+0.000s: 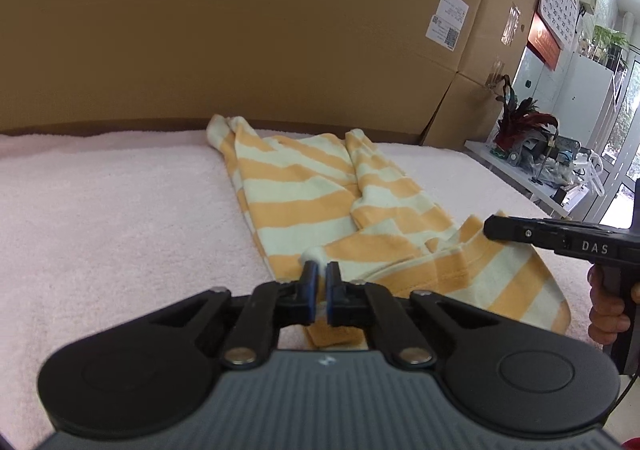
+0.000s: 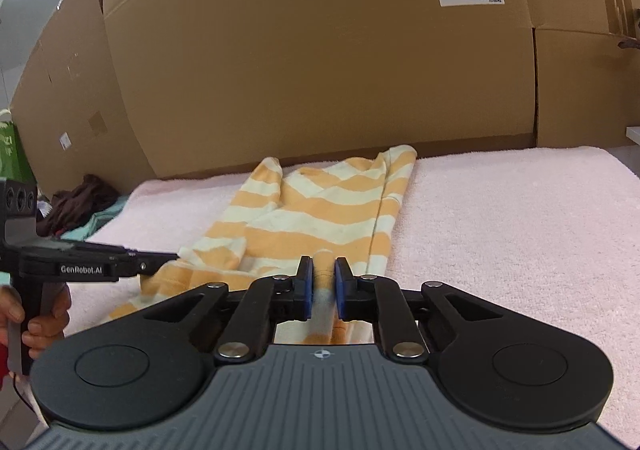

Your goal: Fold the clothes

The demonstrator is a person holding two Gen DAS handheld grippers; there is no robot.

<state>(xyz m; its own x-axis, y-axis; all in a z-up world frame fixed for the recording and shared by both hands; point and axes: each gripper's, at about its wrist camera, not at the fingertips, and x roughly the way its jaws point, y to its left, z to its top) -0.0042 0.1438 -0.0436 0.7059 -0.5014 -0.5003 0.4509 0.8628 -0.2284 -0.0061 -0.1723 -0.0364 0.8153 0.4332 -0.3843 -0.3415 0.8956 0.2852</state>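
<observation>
An orange-and-cream striped shirt (image 1: 304, 190) (image 2: 320, 210) lies lengthwise on a pink towel (image 1: 120, 210) (image 2: 500, 230), its sides folded inward. My left gripper (image 1: 322, 270) is at the shirt's near edge, blue pads pressed together with a cream tip of fabric pinched at their ends. In the right wrist view the left gripper (image 2: 174, 256) reaches in from the left onto that raised edge. My right gripper (image 2: 324, 270) is shut on a narrow ridge of striped cloth that stands between its pads. Its black finger (image 1: 496, 228) shows at the right, at the lifted hem.
Tall cardboard boxes (image 1: 240, 30) (image 2: 320, 70) wall off the far side of the towel. A white side table (image 1: 540, 186) with clutter stands to the right. Dark clothes (image 2: 80, 198) are piled beyond the towel's left end. A hand (image 1: 608, 310) (image 2: 44, 322) grips each handle.
</observation>
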